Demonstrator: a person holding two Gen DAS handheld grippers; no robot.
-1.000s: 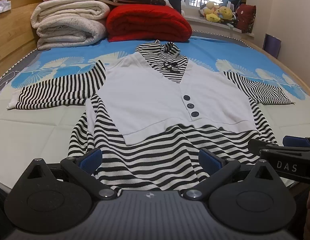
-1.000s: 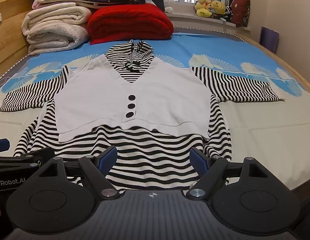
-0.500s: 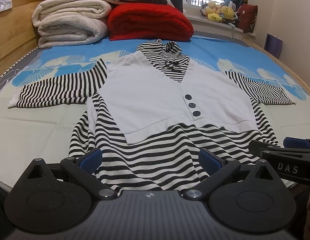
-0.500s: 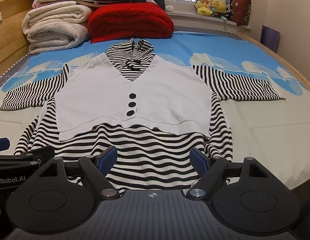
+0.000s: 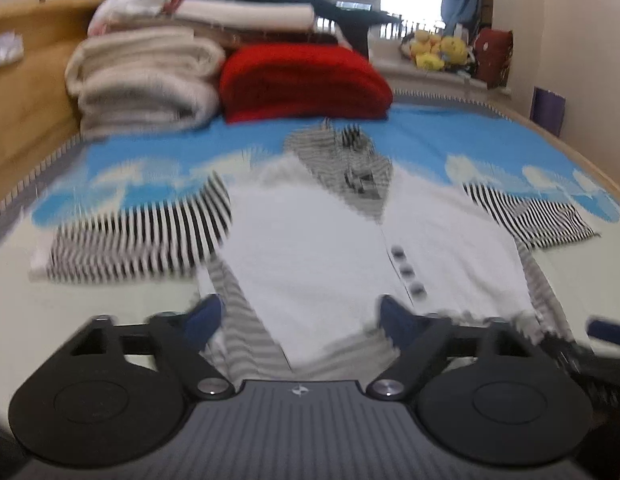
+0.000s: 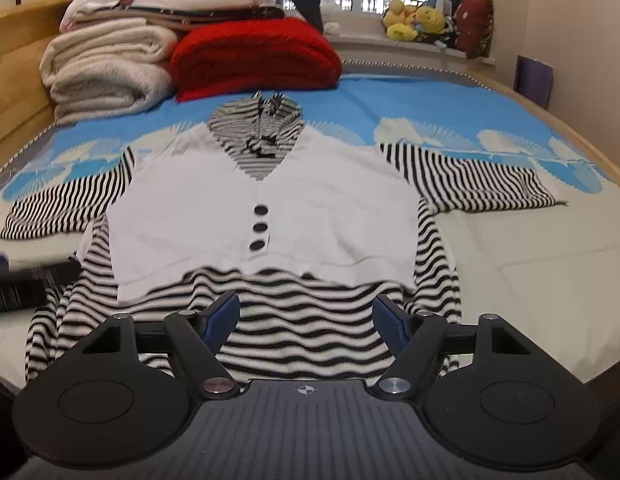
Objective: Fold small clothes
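Observation:
A small black-and-white striped top with a white vest front and three dark buttons (image 6: pixel 265 216) lies flat on the bed, sleeves spread out; it also shows, blurred, in the left wrist view (image 5: pixel 330 240). My left gripper (image 5: pixel 299 318) is open and empty over the top's lower left part. My right gripper (image 6: pixel 305 314) is open and empty over the striped hem. The left gripper shows at the left edge of the right wrist view (image 6: pixel 25 276). The right gripper shows at the right edge of the left wrist view (image 5: pixel 590 336).
Folded cream blankets (image 6: pixel 105 76) and a red blanket (image 6: pixel 253 56) are stacked at the head of the bed. A wooden headboard (image 6: pixel 13 92) runs along the left. Plush toys (image 6: pixel 414 20) sit on the windowsill. The bed's near edge lies just under the grippers.
Both grippers have moved forward over the top and the views tilted up. The left one moved faster and its view is blurred. Both stay open.

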